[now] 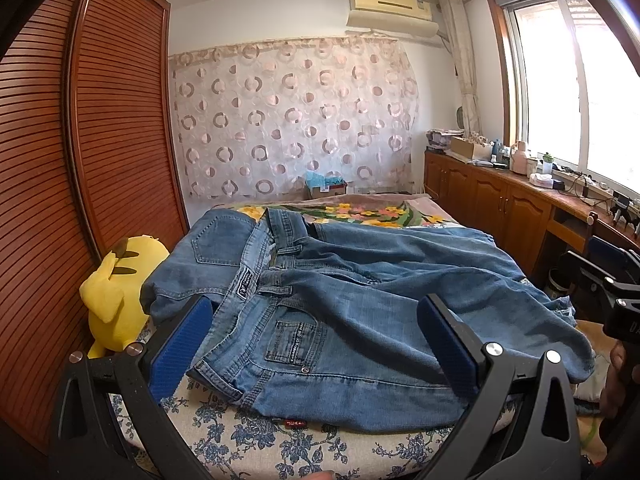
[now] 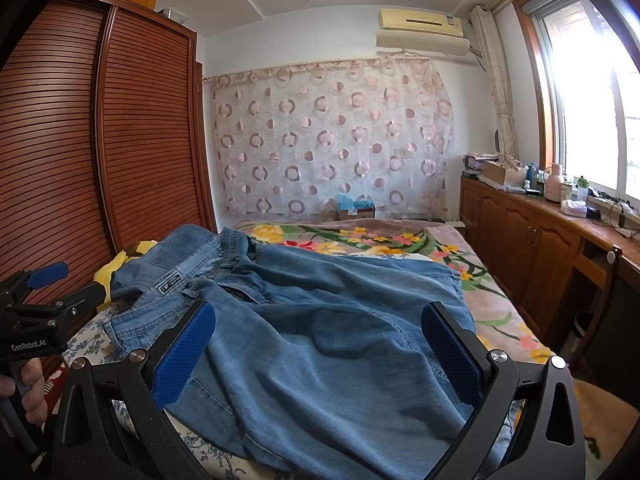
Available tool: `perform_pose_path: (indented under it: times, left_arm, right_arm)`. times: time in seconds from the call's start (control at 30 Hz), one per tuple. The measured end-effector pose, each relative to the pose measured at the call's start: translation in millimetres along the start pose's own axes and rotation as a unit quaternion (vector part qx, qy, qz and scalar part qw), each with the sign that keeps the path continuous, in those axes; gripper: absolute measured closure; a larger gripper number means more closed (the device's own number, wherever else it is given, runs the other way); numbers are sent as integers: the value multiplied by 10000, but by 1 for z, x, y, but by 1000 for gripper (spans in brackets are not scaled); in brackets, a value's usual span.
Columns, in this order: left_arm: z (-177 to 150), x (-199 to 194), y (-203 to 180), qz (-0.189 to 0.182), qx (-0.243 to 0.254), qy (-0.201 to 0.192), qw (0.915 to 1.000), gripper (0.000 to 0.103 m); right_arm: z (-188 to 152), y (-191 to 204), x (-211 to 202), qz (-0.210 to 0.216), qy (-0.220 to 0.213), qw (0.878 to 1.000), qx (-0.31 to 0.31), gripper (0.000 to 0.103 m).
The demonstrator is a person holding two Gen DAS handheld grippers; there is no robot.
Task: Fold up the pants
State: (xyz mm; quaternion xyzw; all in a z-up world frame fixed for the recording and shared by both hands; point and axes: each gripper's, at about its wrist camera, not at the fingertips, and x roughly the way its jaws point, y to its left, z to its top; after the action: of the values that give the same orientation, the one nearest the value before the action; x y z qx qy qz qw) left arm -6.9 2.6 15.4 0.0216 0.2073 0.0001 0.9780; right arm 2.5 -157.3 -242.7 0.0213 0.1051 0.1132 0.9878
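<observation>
A: Both were spread wide, holding nothing: the left gripper (image 1: 316, 344) hung over the waistband, the right gripper (image 2: 320, 356) over the legs.

B: And the rumpled blue denim pants (image 1: 340, 292) lay unfolded on the floral-sheeted bed (image 1: 248, 436). No fold looked begun; next, I'd judge, came pinching an edge.

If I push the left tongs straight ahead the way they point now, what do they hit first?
Most likely the jeans: the open left tongs point at the waistband and pocket area, with denim already between the pads. Depth is hard to judge, so contact may be very close.
</observation>
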Motion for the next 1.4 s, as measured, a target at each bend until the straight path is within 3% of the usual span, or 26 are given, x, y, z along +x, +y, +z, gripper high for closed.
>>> perform_pose_path:
  times: [0.83, 1.4]
  left_arm:
    - [5, -5, -2, -6, 8, 13, 10000, 1]
    - [-20, 30, 10, -139, 120, 538, 9984, 1]
  right_arm:
    - [1, -1, -1, 30, -7, 10000, -6, 0]
    - [-4, -14, 10, 6, 263, 9997, 9, 0]
